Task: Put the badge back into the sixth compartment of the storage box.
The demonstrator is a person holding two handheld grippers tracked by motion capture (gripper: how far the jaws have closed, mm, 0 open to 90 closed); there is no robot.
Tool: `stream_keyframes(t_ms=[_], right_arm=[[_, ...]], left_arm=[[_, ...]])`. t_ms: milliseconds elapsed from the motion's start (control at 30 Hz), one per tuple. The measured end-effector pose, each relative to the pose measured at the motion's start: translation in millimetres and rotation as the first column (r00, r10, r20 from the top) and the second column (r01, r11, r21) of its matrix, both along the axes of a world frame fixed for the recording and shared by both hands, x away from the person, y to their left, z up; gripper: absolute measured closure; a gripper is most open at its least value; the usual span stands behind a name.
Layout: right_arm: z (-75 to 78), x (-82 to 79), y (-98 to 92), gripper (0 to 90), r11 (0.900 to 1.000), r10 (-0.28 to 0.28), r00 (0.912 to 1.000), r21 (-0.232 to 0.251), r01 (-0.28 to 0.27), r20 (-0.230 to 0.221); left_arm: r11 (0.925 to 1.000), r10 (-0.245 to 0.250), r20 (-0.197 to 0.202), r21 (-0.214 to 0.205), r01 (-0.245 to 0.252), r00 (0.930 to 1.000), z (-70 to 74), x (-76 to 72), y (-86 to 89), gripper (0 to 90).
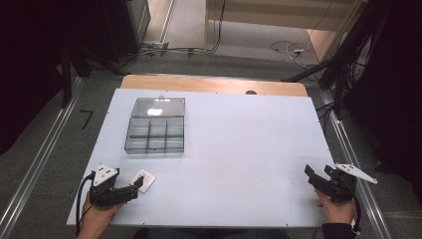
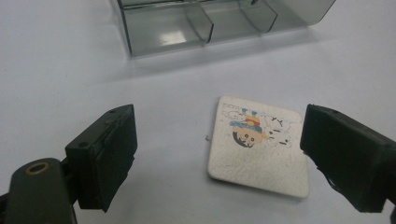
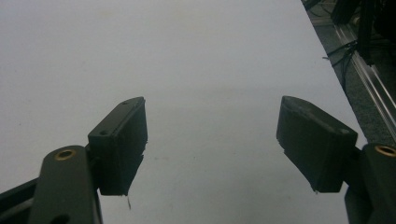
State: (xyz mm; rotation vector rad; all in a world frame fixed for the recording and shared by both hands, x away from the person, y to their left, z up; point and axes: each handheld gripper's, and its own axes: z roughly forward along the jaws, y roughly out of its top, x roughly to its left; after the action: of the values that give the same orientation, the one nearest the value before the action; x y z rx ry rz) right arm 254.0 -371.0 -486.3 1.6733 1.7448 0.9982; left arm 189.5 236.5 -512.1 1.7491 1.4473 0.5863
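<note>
Facing tool: left gripper [image 2: 219, 154] sits low at the near left corner of the table [image 1: 239, 149], jaws spread wide with nothing between the pads.
Card position: a small white rounded-corner card [image 2: 259, 149] with a cartoon print lies flat on the table just ahead of the left gripper, toward its right-hand jaw in the left gripper view and not touching either jaw.
Card axis: its sides run slightly askew to the jaw line, so I judge a small turn of the wrist would be needed to square up on it.
Nearer hand: the left by far; right gripper [image 3: 212, 149] rests well apart at the near right edge, jaws also wide and empty.
Beyond the card: a clear compartment box [image 1: 155, 133], lid open, stands farther back on the left side; its cells look empty.
</note>
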Motion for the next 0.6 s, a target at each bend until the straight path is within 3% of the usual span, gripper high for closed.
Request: stream_keyframes(t_ms=[367, 600], right_arm=[[-0.7, 0.4, 0.8, 23.1, 1.0000, 0.002, 1.0000, 0.005, -0.002, -0.009], [-1.3, 0.7, 0.5, 23.2, 1.0000, -0.002, 0.9999, 0.003, 0.002, -0.011]], left_arm=[[0.9989, -0.046, -0.028, -0.002, 0.046, 0.9985, -8.3, 0.5, -10.4, 11.6], [0.9978, -0.060, -0.032, 0.028, 0.061, 0.9977, -11.9, -0.7, -17.0, 12.5]])
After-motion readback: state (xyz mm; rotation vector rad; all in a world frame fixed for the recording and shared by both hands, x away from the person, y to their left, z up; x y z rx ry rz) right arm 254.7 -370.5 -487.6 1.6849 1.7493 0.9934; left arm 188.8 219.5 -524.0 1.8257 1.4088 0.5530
